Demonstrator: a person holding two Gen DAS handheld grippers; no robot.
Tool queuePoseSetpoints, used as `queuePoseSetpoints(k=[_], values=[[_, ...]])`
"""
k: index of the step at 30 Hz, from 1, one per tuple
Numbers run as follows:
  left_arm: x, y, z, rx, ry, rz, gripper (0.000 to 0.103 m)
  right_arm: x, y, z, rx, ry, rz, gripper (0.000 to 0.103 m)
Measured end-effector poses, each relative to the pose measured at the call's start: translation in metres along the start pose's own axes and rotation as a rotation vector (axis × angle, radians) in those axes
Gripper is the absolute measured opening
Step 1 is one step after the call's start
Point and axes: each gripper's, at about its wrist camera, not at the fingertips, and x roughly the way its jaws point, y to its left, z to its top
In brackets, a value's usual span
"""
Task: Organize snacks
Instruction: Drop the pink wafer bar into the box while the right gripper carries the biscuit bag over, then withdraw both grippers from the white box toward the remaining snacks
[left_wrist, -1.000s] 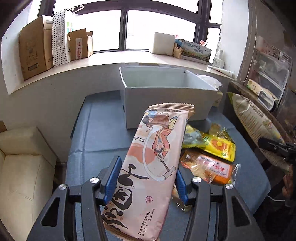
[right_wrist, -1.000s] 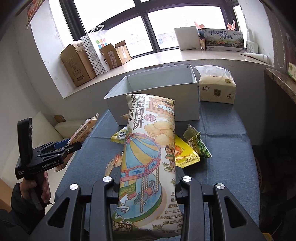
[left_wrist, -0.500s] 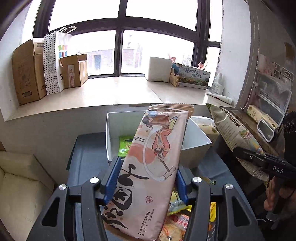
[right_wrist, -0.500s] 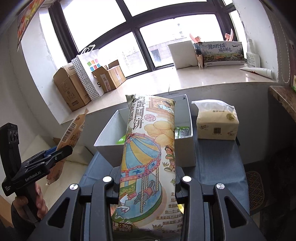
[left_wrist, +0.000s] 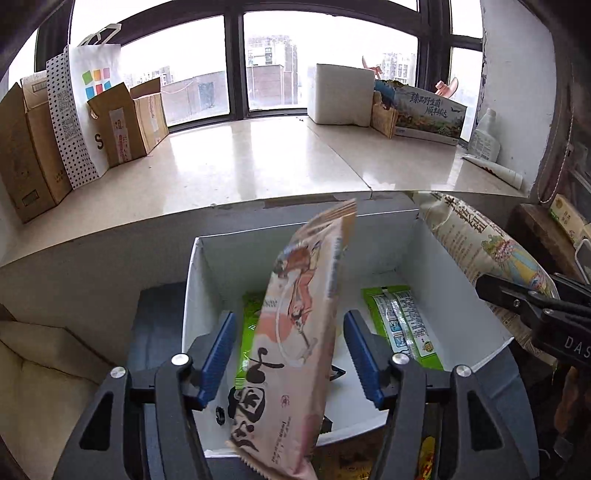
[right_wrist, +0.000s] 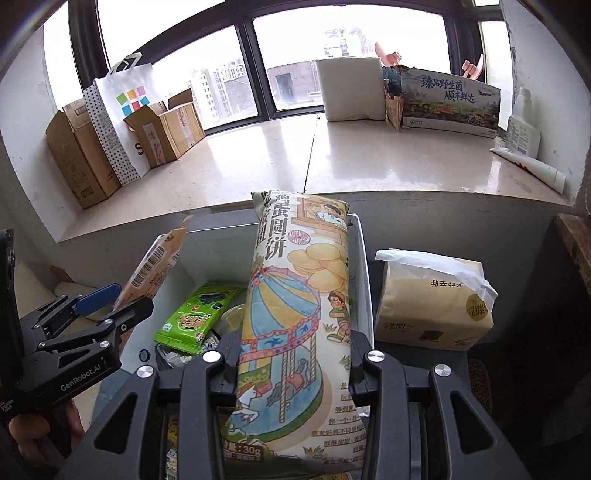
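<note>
Two packets over white box (left_wrist: 458, 258), long axes running near-to-far: pink packet (left_wrist: 295, 343) loose between left gripper's (left_wrist: 291, 354) just-opened jaws; carousel packet (right_wrist: 295, 314) between right gripper's (right_wrist: 291, 365) parting pads.

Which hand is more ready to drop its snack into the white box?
Left, probably. The left gripper has just been opening, and its blue pads stand clear of the pink pack, tilting above the box. The right gripper has been opening too, but the biscuit bag looks snug between its fingers.
</note>
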Motion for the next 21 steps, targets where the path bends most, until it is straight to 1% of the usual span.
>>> queuePoseSetpoints(k=[1,2,3,4,5,6,7,9,12,14,16,18,21], values=[[0.003,0.000,0.001,0.006,0.006,0.025,0.092,0.004,-0.002,0.002,0.006,0.011,-0.003,0.079],[0.003,-0.001,0.001,0.014,0.004,0.056,0.100,0.004,-0.006,0.002,0.021,-0.002,-0.011,0.097],[0.001,-0.001,-0.001,0.025,-0.010,0.074,0.100,0.000,-0.010,0.000,0.037,-0.033,-0.017,0.098],[-0.004,0.000,-0.004,0.031,-0.026,0.078,0.100,-0.003,-0.012,-0.001,0.048,-0.045,-0.014,0.098],[-0.007,0.001,-0.006,0.034,-0.036,0.066,0.100,-0.005,-0.013,-0.003,0.052,-0.045,-0.002,0.099],[-0.011,0.003,-0.009,0.032,-0.034,0.046,0.100,-0.006,-0.013,-0.004,0.046,-0.039,0.013,0.102],[-0.014,0.005,-0.011,0.026,-0.029,0.029,0.101,-0.007,-0.012,-0.006,0.038,-0.038,0.014,0.103],[-0.020,0.008,-0.015,0.017,-0.025,0.016,0.101,-0.011,-0.010,-0.009,0.027,-0.051,-0.004,0.103],[-0.032,0.015,-0.019,0.001,-0.030,0.010,0.101,-0.018,-0.009,-0.013,0.040,-0.054,-0.002,0.103],[-0.042,0.020,-0.023,-0.025,-0.023,-0.015,0.101,-0.026,-0.008,-0.017,0.053,-0.058,0.012,0.103],[-0.056,0.024,-0.028,-0.038,-0.035,-0.032,0.101,-0.039,-0.006,-0.023,0.049,-0.078,0.025,0.103],[-0.073,0.025,-0.037,-0.029,-0.054,-0.036,0.101,-0.057,-0.002,-0.033,0.027,-0.108,0.038,0.103],[-0.105,0.027,-0.059,-0.029,-0.091,-0.061,0.101,-0.088,0.004,-0.055,0.001,-0.161,0.074,0.103]])
